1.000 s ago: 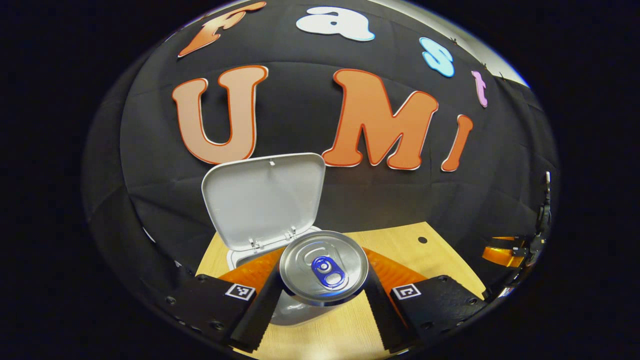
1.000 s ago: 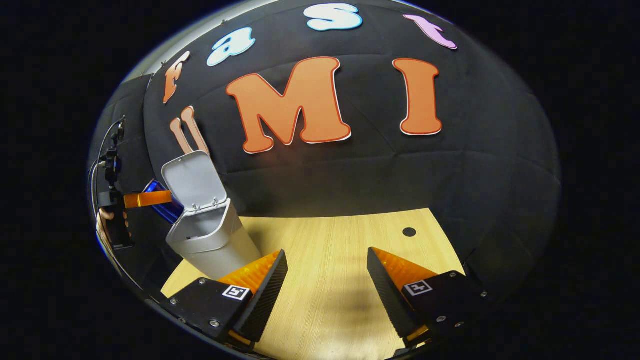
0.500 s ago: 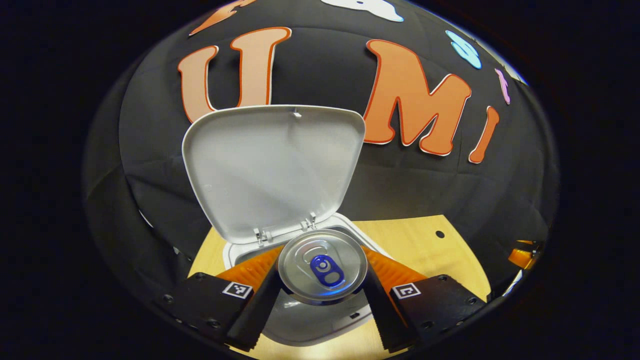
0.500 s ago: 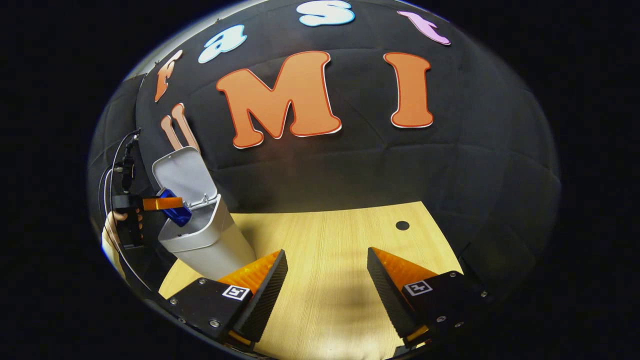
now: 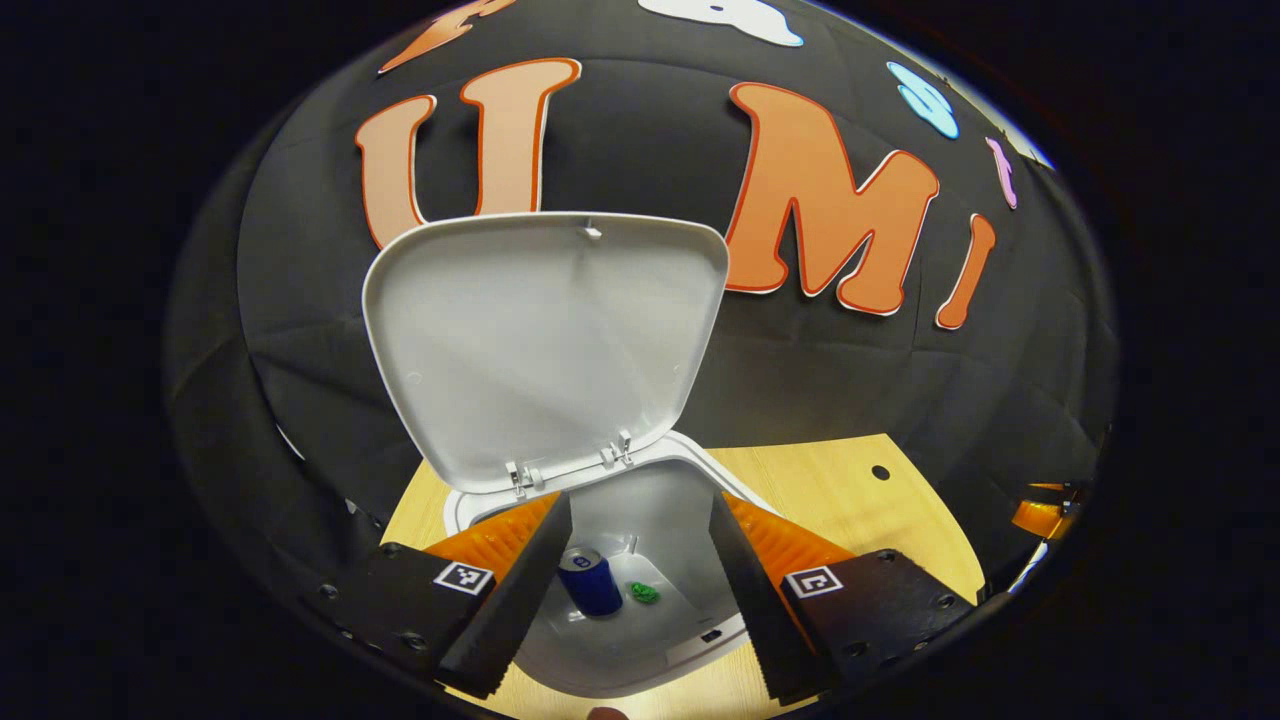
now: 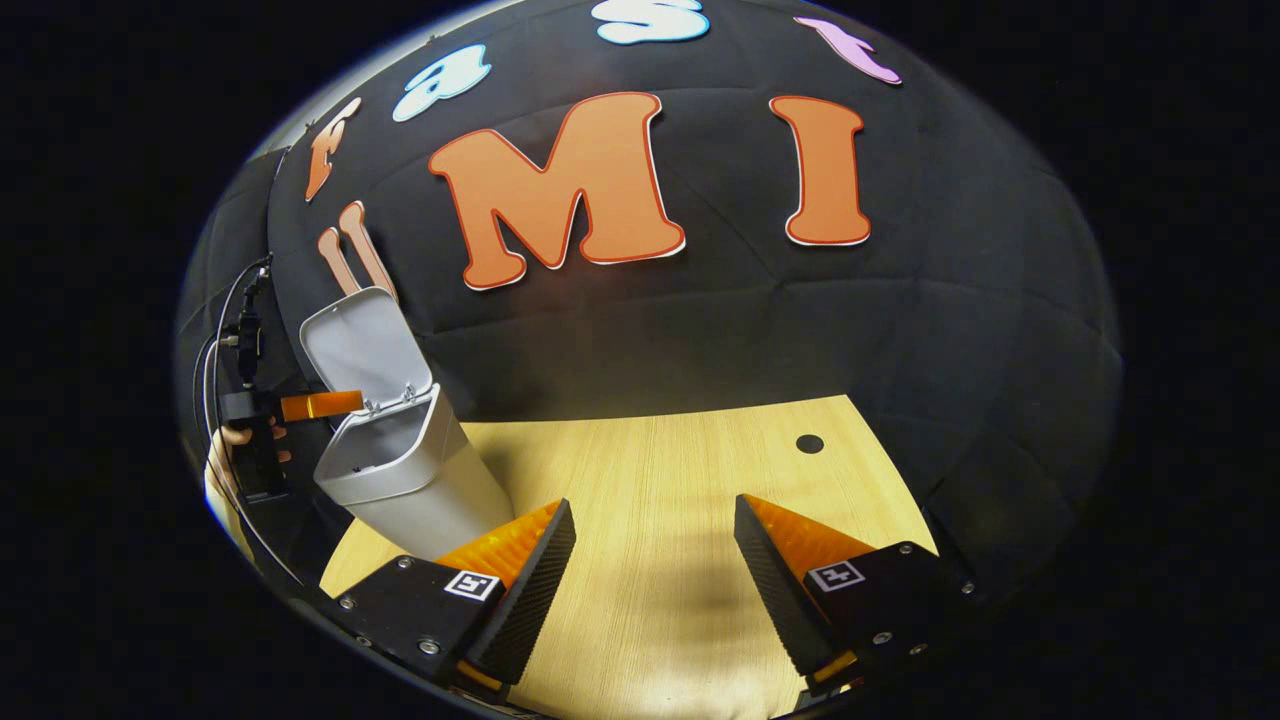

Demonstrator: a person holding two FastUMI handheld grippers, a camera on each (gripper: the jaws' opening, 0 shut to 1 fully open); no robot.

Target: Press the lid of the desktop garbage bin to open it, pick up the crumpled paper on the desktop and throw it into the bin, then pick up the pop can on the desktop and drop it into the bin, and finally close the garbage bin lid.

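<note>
Left gripper [image 5: 640, 590]: held over the open mouth of the bin, its fingers spread apart with nothing clamped between them; in the right gripper view it is seen at the far left, just beside the bin's top [image 6: 320, 405], with a hand [image 6: 235, 437] behind it.

Right gripper [image 6: 655, 580]: held low over the bare counter, well apart from the bin, its fingers spread wide and nothing gripped.

Bin [image 5: 690, 650]: a white desktop bin stood on the left part of the counter; in the right gripper view [image 6: 410, 480] it is seen leaning because of the lens.

Lid [image 5: 545, 340]: raised on its hinges at the far edge of the bin and stood nearly upright, its pale inner face turned toward the left gripper; also seen raised in the right gripper view [image 6: 365, 350].

Pop can [image 5: 590, 582]: a blue can seen inside the bin, on its bottom, standing roughly upright with the silver top showing.

Crumpled paper [image 5: 644, 593]: a small green wad is seen on the bin's bottom, just to the right of the can.

Counter [image 6: 680, 470]: light wood grain, with a small dark round hole [image 6: 809, 443] near its far right edge.
</note>
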